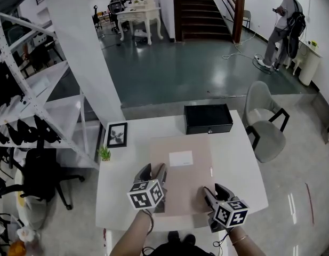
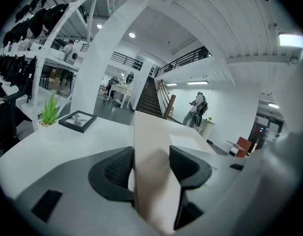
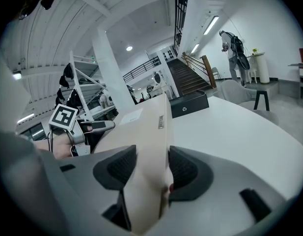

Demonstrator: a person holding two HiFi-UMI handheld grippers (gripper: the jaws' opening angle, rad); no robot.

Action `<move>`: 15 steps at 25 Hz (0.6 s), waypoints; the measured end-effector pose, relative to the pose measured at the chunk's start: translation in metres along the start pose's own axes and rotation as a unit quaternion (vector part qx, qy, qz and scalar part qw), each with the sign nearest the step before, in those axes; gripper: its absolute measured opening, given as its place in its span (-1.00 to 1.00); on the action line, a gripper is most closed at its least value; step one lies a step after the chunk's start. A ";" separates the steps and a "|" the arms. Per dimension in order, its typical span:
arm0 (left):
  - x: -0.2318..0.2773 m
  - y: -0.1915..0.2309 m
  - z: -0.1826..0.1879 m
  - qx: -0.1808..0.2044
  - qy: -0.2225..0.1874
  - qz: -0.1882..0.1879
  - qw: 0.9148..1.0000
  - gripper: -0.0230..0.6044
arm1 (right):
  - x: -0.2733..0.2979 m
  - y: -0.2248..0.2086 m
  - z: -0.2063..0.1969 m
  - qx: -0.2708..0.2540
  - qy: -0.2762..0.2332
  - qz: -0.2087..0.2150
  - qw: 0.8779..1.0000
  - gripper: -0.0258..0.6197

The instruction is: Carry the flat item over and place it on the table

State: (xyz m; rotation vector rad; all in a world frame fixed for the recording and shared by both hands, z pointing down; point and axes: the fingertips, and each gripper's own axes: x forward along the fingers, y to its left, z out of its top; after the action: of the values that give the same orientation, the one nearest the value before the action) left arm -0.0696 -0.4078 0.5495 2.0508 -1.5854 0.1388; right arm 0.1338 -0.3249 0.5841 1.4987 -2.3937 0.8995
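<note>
A flat beige envelope with a white label lies over the middle of the white table. My left gripper is shut on its near left edge; in the left gripper view the beige sheet stands between the two dark pads. My right gripper is shut on the near right edge, and the right gripper view shows the envelope pinched between its pads, with the left gripper beyond. Whether the envelope touches the tabletop I cannot tell.
A black box sits at the table's far edge. A framed picture and a small green plant stand at the far left. A grey chair is right of the table, white shelving left. A person stands far off.
</note>
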 end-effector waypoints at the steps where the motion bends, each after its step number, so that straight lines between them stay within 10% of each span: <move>1: 0.002 0.001 -0.001 -0.002 0.004 0.000 1.000 -0.17 | 0.001 -0.001 0.000 0.001 0.001 0.000 1.000 -0.26; 15: 0.025 0.009 -0.014 -0.010 0.059 0.018 0.998 -0.18 | 0.015 -0.011 -0.006 0.021 0.026 -0.002 0.999 -0.27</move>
State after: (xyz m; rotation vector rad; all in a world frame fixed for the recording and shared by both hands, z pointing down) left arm -0.0673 -0.4245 0.5741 1.9625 -1.5466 0.2509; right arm 0.1352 -0.3358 0.6003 1.4755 -2.3490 0.9803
